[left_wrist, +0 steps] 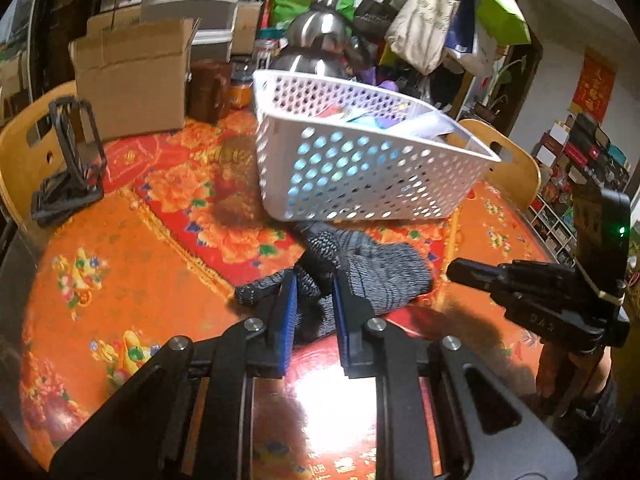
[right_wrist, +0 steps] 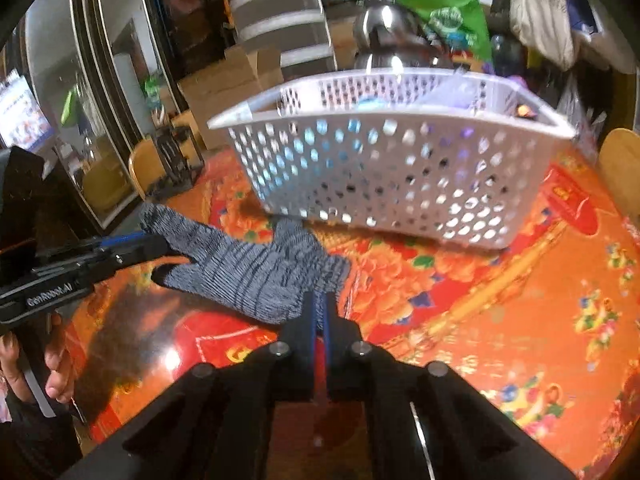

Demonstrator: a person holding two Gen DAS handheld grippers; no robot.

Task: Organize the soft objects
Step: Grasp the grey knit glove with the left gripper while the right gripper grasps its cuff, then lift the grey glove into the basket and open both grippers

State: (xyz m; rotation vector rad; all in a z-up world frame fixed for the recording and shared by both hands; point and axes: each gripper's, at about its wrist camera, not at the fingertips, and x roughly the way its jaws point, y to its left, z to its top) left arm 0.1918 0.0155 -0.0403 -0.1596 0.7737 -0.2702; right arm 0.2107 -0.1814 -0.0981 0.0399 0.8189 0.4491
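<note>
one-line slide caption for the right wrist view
Both grippers pinch a grey glove before the white basket.

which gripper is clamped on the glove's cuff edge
The right gripper, shut on the grey knit glove at its cuff; the left gripper pinches the finger end.

A round bench [left_wrist: 120,248] has a shiny orange and red flower cover. Ahead of the left gripper [left_wrist: 314,292] a grey knit glove [left_wrist: 372,272] lies on it. Past the glove sits a white plastic basket with holes [left_wrist: 360,168]. Far left stand a brown cardboard box [left_wrist: 132,80] and a black folding stand [left_wrist: 72,160].
</note>
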